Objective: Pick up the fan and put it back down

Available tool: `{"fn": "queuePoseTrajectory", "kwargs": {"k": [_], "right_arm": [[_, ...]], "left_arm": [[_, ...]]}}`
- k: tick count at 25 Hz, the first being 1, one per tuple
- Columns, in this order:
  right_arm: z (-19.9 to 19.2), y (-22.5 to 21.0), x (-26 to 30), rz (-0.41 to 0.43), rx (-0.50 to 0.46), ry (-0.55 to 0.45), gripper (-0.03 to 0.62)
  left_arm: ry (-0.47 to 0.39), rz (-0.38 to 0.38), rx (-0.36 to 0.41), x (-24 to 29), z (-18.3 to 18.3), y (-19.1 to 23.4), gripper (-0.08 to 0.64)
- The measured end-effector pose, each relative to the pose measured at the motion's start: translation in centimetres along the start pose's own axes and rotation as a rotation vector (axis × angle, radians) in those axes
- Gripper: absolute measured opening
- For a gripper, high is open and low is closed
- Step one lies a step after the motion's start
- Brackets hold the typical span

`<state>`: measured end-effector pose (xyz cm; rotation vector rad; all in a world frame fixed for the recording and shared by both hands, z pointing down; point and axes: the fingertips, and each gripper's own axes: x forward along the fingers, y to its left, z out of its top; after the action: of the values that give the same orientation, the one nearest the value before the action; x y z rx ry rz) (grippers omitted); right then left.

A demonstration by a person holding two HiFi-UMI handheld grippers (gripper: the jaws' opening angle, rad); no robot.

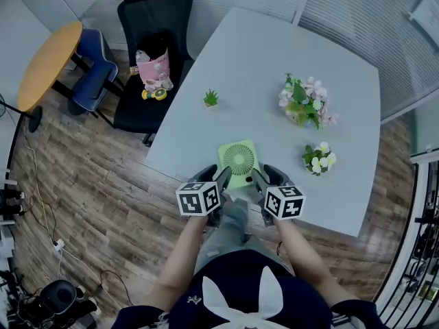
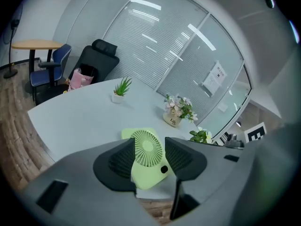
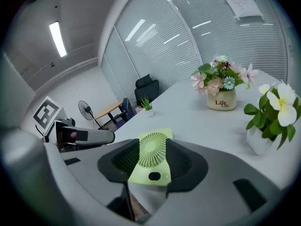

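Grey-jawed left gripper (image 1: 221,178) and right gripper (image 1: 260,178) flank the near corners of the light-green fan (image 1: 239,160). Both have their jaws apart, with no pad pressing on anything. The fan shows through each gap, just past the tips, at the near edge of the white table (image 1: 274,67), grille facing the grippers. Farther right are a white-flower pot (image 1: 318,158), then a pink bouquet (image 1: 305,101). A small green plant (image 1: 210,99) is farther left. A black office chair (image 1: 147,19) beyond holds a pink bag (image 1: 154,70).

Light: even, cool, fr. ceiling strip (image 3: 57,39)
Shadows: soft, faint
Edges: fisheye bend, dark vignette in gripper views
Blur: left gripper (image 2: 149,149) body soft
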<state>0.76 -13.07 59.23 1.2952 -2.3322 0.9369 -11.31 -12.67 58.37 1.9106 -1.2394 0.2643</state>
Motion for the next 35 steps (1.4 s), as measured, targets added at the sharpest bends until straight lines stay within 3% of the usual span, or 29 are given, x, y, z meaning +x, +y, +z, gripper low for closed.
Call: {"fn": "queuePoseTrajectory", "kwargs": {"k": [6, 16, 35], "right_arm": [[1.8, 1.8, -2.2, 0.01, -0.017, -0.084, 0.117], [2.8, 3.8, -4.2, 0.001, -0.071, -0.139, 0.006], [3.8, 6.5, -10.2, 0.02, -0.098, -0.244, 0.003]], "left_arm": [[-0.063, 0.0, 0.05, -2.1, 0.8, -1.6, 0.161], [-0.126, -0.036, 0.097, -4.3, 1.6, -4.3, 0.056], [-0.194, -0.042, 0.259, -8.1, 1.5, -9.6, 0.021]]}}
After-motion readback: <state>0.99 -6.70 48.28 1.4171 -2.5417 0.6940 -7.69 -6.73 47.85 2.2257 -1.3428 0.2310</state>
